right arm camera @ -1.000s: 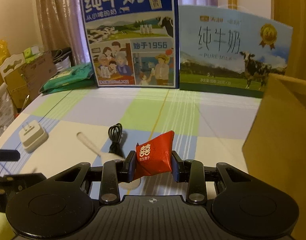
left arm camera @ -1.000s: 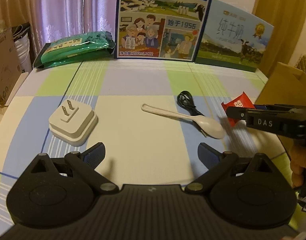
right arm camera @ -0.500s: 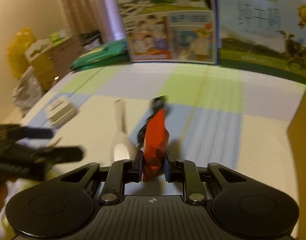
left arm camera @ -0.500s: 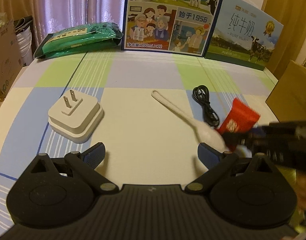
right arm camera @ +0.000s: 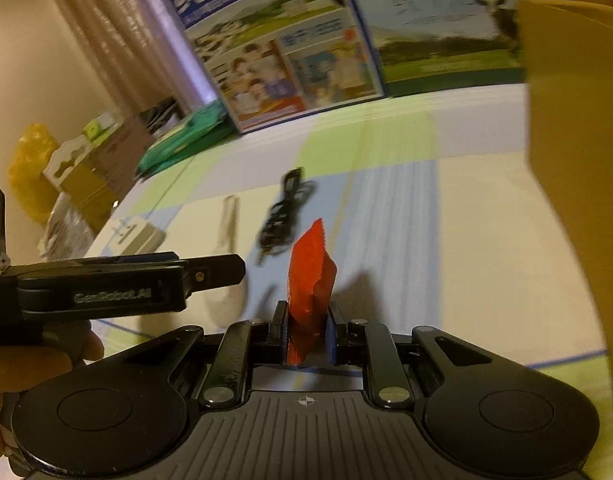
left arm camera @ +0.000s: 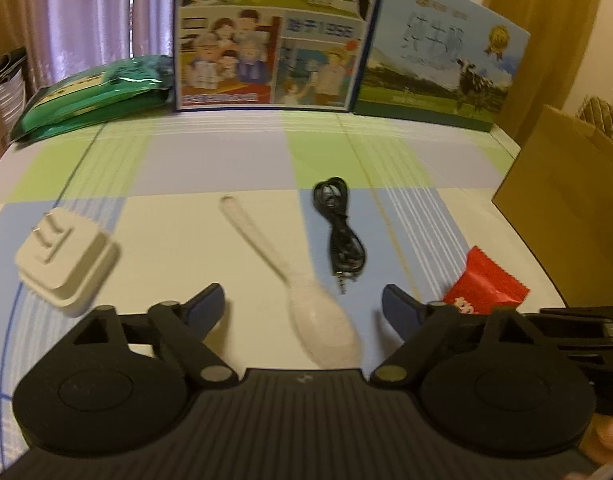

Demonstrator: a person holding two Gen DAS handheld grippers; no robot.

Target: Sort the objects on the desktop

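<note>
The right gripper (right arm camera: pixel 306 334) was clamped on the red packet (right arm camera: pixel 311 280), held edge-up above the tabletop's near right part. The cardboard box (right arm camera: pixel 574 160) stood at the right edge, to the packet's right and beyond it; the likely drop lay that way. The left gripper (left arm camera: pixel 302 300) was spread wide and empty. The spoon (left arm camera: pixel 302 300) lay bowl-first between its fingers, its handle running away and leftward; this gripper was the nearer. The cable (left arm camera: pixel 340 232) lay just right of the spoon, the charger (left arm camera: pixel 64 262) toward the left edge.

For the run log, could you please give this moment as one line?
left hand-held gripper: open, over spoon | right hand-held gripper: shut on red packet
</note>
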